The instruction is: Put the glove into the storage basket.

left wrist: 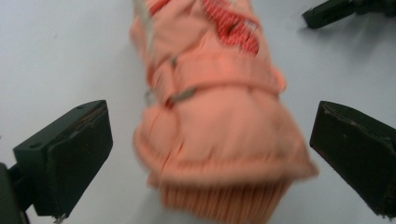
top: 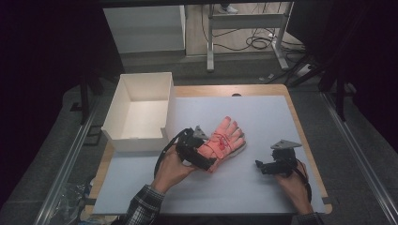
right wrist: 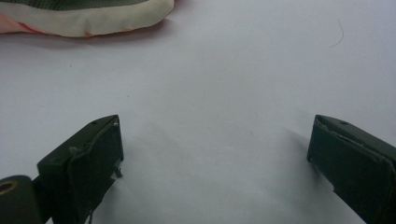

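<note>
Straddling the ribbed cuff of the salmon-pink padded fabric glove, left gripper has jaws wide apart, not touching it; glove lies on the pale grey mat, just right of the open white cardboard box; right gripper, jaws apart over bare mat, sits further right.

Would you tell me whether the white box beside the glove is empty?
Empty, as far as visible: the white box shows only its bare floor; the glove lies outside on the table.
</note>
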{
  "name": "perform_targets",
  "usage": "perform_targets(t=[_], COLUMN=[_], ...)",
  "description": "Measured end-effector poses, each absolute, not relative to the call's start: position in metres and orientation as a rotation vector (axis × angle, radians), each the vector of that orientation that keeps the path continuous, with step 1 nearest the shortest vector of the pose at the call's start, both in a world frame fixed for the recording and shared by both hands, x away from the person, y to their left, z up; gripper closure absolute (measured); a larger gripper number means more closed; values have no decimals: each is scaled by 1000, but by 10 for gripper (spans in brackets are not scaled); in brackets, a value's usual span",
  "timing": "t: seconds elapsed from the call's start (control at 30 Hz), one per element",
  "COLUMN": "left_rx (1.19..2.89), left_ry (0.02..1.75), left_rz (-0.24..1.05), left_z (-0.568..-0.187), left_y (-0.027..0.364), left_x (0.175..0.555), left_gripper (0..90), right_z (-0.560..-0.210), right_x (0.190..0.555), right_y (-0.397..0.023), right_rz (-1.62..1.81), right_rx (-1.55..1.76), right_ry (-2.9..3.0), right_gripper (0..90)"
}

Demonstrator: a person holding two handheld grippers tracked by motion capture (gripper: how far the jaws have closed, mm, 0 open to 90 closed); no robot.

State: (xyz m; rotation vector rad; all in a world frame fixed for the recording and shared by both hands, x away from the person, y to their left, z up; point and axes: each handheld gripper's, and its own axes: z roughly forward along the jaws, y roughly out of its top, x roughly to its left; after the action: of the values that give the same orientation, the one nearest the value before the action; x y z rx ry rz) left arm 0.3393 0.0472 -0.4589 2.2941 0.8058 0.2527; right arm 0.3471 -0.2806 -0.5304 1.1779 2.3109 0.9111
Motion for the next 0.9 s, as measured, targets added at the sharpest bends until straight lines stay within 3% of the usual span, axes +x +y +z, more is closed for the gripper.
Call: perform_targets(t=[0.37, 0.9], left_rx=[2379, 2448], left_ry=[836, 913], left_rz=[277, 208], left_z=[-471, -511], left_y=[7, -5], left_x=[372, 390], left_gripper=[0, 0], right_z=[-531, -531], right_x=[347, 347], right_y=[-281, -281], right_rz=[912, 912], right_rx=[1174, 1175], right_ry=[2310, 2310], right_gripper=[37, 37])
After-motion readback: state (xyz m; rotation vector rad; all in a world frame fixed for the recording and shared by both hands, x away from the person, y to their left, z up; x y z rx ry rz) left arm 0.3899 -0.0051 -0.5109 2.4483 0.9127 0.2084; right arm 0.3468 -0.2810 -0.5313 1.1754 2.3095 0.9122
